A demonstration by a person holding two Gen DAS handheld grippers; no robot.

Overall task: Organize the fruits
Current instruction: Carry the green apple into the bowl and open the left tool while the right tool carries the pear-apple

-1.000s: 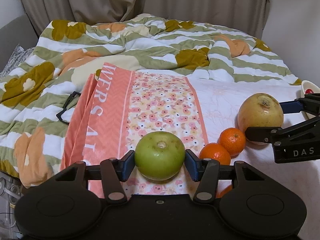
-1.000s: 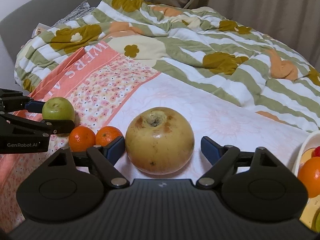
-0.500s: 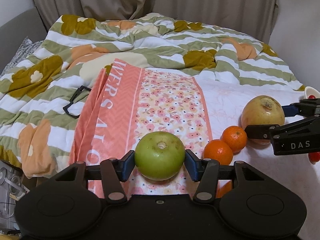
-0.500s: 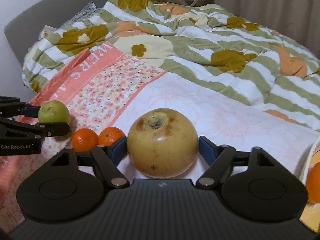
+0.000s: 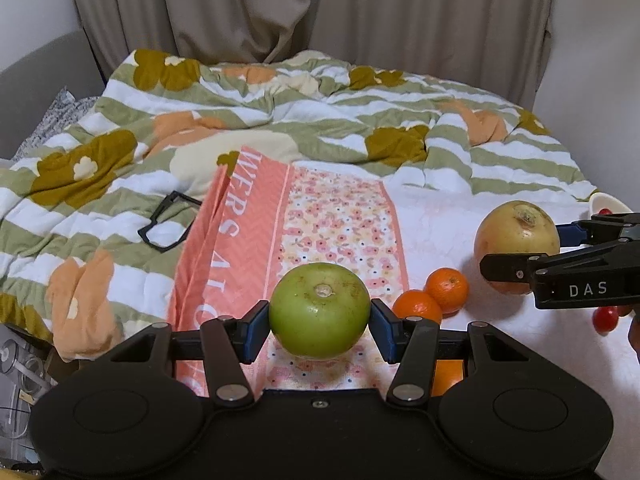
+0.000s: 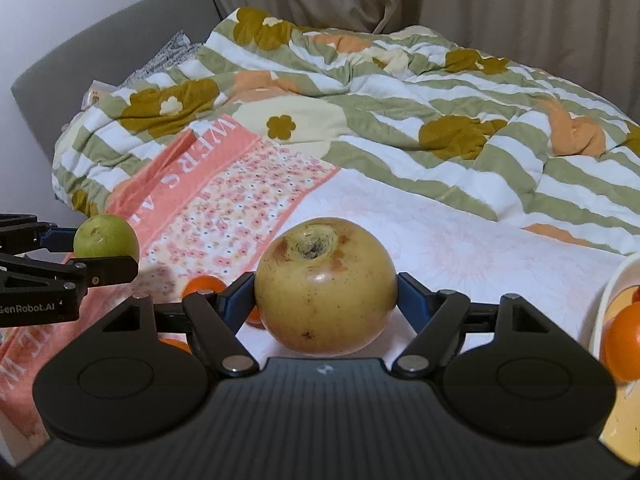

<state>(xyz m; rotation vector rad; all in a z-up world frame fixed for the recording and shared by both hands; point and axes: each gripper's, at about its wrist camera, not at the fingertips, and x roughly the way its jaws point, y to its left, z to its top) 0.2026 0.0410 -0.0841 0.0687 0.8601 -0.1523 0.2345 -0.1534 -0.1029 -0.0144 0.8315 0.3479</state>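
My left gripper is shut on a green apple and holds it above the pink floral cloth. My right gripper is shut on a large yellow fruit, lifted off the white sheet. In the left wrist view the yellow fruit shows at the right in the right gripper's fingers. In the right wrist view the green apple shows at the left. Two oranges lie on the bed between the grippers. A white bowl with an orange stands at the right edge.
A striped floral quilt is bunched across the back of the bed. Black glasses lie on it at the left. Small red tomatoes lie on the sheet at the right. Curtains hang behind the bed.
Both grippers have risen with their fruits. The right gripper closed onto the yellow fruit and lifted it. The oranges on the bed now sit lower in both views.
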